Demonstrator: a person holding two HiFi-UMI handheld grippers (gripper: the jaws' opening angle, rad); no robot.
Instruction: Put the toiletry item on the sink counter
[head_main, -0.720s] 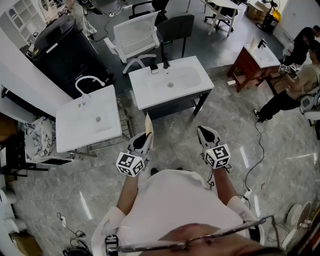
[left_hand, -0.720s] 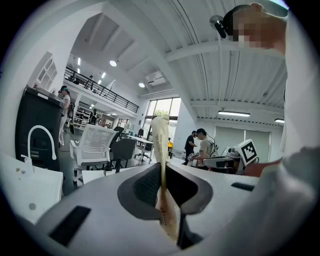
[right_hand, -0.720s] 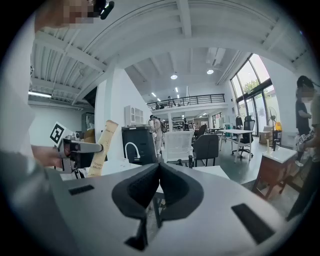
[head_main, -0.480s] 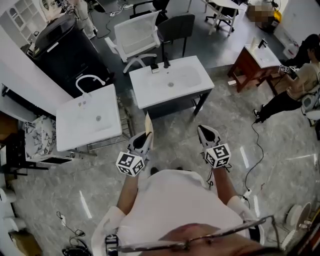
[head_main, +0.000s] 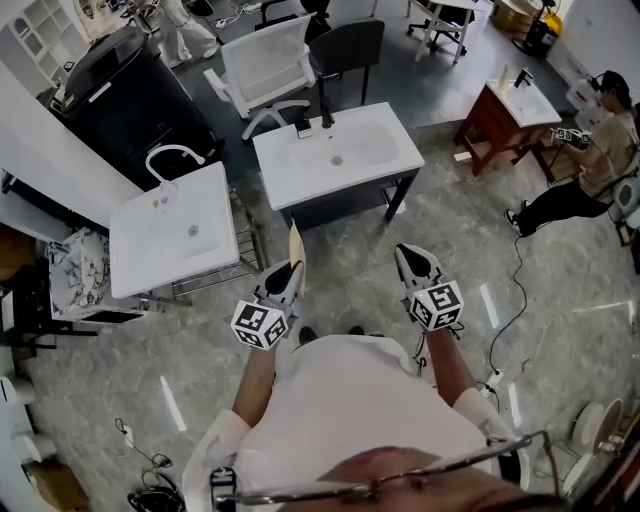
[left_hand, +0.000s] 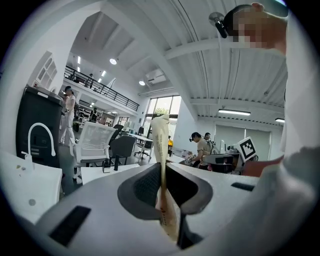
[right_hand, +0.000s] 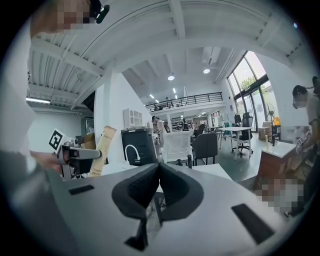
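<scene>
My left gripper (head_main: 288, 270) is shut on a flat cream toothpaste tube (head_main: 295, 246), which sticks up past the jaw tips. In the left gripper view the tube (left_hand: 161, 150) stands upright, pinched between the dark pads. In the right gripper view the same tube (right_hand: 101, 150) shows at the left. My right gripper (head_main: 413, 262) is shut with nothing in it; its jaws (right_hand: 158, 172) meet at the tips. Ahead of both stands a white sink counter (head_main: 290, 176) with a black tap (head_main: 325, 117). A second white sink (head_main: 150, 250) with a curved white tap (head_main: 172, 157) stands at the left.
A white mesh chair (head_main: 263, 68) and a dark chair (head_main: 347, 48) stand behind the middle sink. A big black bin (head_main: 130, 100) is at the back left. A wooden vanity (head_main: 505, 118) and a seated person (head_main: 590, 160) are at the right. A cable (head_main: 515, 290) lies on the grey floor.
The view has shifted a little toward the sinks; the middle sink sits slightly higher and further left in the picture. Both grippers hold their places, the left still gripping the tube.
</scene>
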